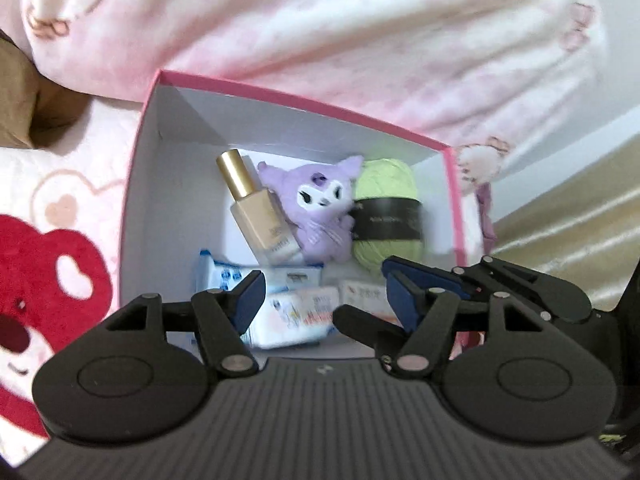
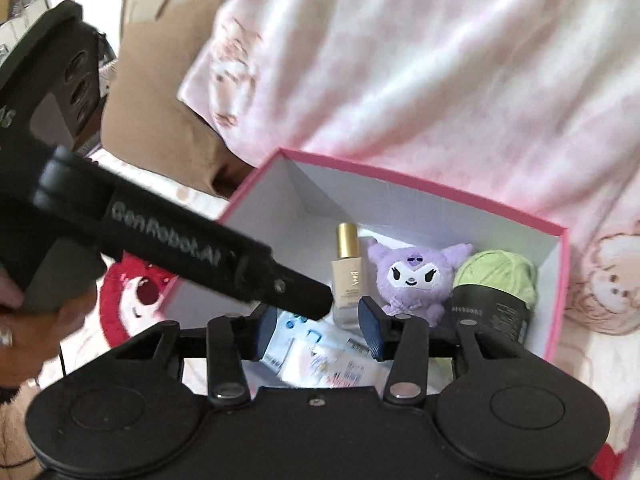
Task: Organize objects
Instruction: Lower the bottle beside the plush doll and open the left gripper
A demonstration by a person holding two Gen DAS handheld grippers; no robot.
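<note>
Inside the pink-rimmed box (image 1: 154,128), along its far wall, three things lie in a row: a foundation bottle (image 1: 256,210) with a gold cap on the left, a purple plush toy (image 1: 320,206) in the middle, and a ball of green yarn (image 1: 386,216) with a dark paper band on the right. Nearer, on the box floor, lie several white tissue packs (image 1: 298,314).

The left gripper (image 1: 324,294) hangs just over the near edge of the box with its jaws wide apart, and it holds nothing. The tissue packs lie directly under and between its blue pads (image 1: 250,298). The pack in the middle has its long axis from left to right, so across the opening of the jaws, not along it.

The right gripper (image 2: 316,330) is also spread open and empty, over the same near part of the box (image 2: 560,280). In its view the left gripper's body crosses from the left, with its tip just in front of the bottle (image 2: 347,276), very close to the right gripper's pads (image 2: 370,330).

I judge the packs are within equal reach of both grippers, and the two are crowded; whichever goes down must probably turn to take a pack across its short side.
</note>
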